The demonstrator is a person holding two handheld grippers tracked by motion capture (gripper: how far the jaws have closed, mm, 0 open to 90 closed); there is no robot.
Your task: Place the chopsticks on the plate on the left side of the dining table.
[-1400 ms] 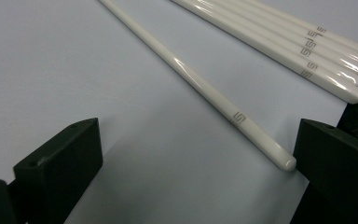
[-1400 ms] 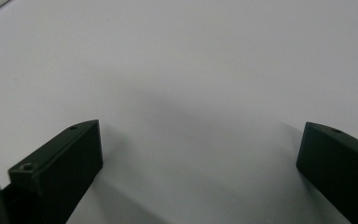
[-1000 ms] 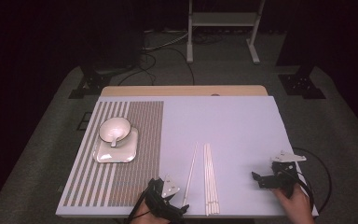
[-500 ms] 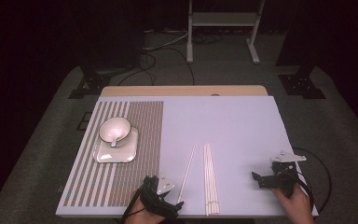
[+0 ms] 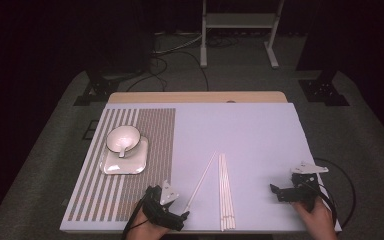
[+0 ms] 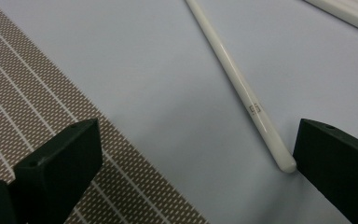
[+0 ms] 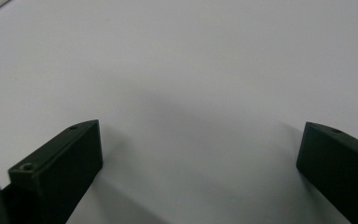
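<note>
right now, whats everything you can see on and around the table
single chopstick: 1, white, lying slanted on the bare table, near end by the left gripper's jaw
chopstick bundle: several, white, side by side, right of the single one
bowl: 1, white, on the plate's far end, something pale inside
plate: 1, white, squarish, on the placemat
placemat: 1, brown with white stripes, table's left part
table: 1, pale top
metal stand: 1, light grey, on the floor beyond the table
left gripper: 1, black, open, near edge
right gripper: 1, black, open, over bare table
</note>
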